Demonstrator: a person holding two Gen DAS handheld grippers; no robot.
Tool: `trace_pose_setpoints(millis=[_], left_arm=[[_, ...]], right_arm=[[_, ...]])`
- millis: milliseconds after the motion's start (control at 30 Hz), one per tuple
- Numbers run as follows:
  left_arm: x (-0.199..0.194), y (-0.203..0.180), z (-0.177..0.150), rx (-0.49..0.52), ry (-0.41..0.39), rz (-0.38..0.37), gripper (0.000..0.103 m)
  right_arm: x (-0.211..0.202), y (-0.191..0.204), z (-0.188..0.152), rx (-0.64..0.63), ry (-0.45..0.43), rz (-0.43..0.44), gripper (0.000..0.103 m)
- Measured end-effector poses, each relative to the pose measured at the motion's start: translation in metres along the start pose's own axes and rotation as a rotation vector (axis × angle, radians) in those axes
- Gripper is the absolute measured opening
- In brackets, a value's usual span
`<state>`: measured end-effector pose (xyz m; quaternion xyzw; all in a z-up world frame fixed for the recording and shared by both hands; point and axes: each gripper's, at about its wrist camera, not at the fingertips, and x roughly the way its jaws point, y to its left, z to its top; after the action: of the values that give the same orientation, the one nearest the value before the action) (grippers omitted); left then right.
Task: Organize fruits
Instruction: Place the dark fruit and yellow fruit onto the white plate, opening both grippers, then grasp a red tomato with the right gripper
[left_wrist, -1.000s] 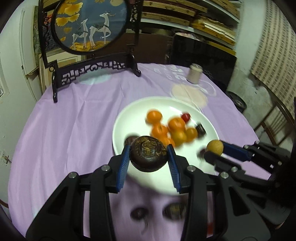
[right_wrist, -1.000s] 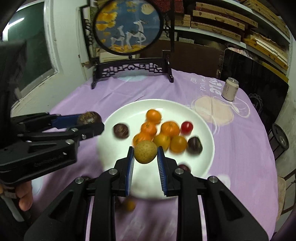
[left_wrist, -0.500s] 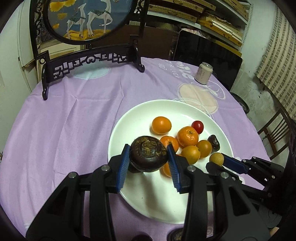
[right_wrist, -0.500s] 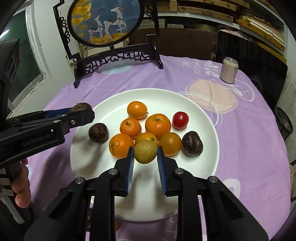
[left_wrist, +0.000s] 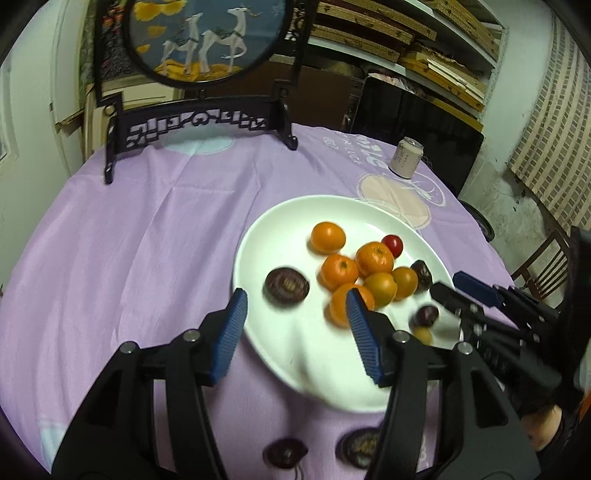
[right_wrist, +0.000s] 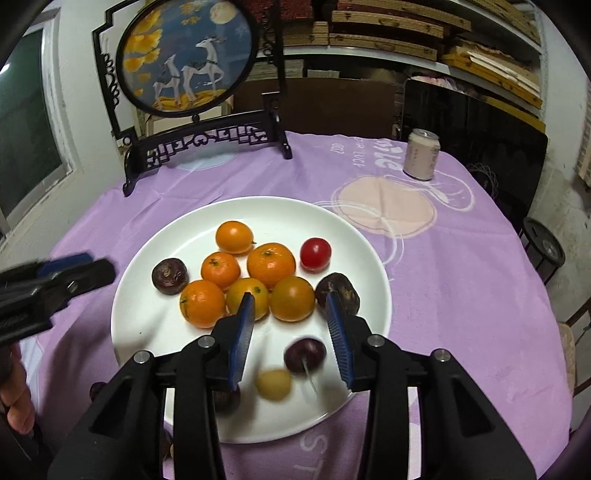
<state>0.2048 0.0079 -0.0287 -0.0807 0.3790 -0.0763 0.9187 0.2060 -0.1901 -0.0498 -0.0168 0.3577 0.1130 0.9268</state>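
Observation:
A white plate on the purple tablecloth holds several oranges, a red tomato and dark passion fruits. My left gripper is open and empty over the plate's near left rim; a dark fruit lies just ahead of it. My right gripper is open and empty above the plate's front. A small yellow fruit and a dark stemmed fruit, both blurred, lie below it on the plate.
Two dark fruits lie on the cloth in front of the plate. A carved black stand with a round deer picture stands at the back. A drink can stands at the back right. A chair is to the right.
Both grippers have opened. The left let go of the dark round fruit and the right let go of the yellow fruit; both now lie on the plate.

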Motion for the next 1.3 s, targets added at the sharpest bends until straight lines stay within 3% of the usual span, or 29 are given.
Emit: trace_pose_setpoints(millis=[133,233,433,500,700,900,933,1000,1300], left_arm=[[-0.025,0.014,-0.028,-0.047,0.002,-0.016,0.057],[-0.053,0.022,-0.060,-0.024,-0.012,-0.010,0.058],[-0.091,0.029,-0.114,0.066,-0.004,0.025,0.064],[-0.094,0.029,-0.123,0.077,0.005,0.010,0.064],[-0.095,0.022,-0.132,0.090,0.016,-0.029,0.064],[-0.096,0.022,-0.136,0.094,0.024,-0.029,0.067],[-0.095,0.022,-0.137,0.091,0.028,-0.030,0.067],[-0.091,0.021,-0.136,0.089,0.041,-0.030,0.067],[-0.048,0.011,-0.115,0.072,0.122,0.002,0.067]], right_arm=[[-0.005,0.000,-0.007,0.002,-0.019,-0.004,0.040],[-0.022,0.000,-0.021,0.024,-0.023,0.017,0.040],[-0.085,0.009,-0.085,0.084,0.023,0.182,0.048],[-0.101,0.022,-0.105,0.036,0.049,0.177,0.048],[-0.108,0.050,-0.144,-0.046,0.124,0.145,0.048],[-0.095,0.048,-0.150,-0.026,0.161,0.145,0.048],[-0.090,0.049,-0.151,-0.031,0.176,0.141,0.047],[-0.083,0.051,-0.155,-0.049,0.200,0.123,0.034],[-0.105,0.040,-0.152,-0.028,0.136,0.141,0.033]])
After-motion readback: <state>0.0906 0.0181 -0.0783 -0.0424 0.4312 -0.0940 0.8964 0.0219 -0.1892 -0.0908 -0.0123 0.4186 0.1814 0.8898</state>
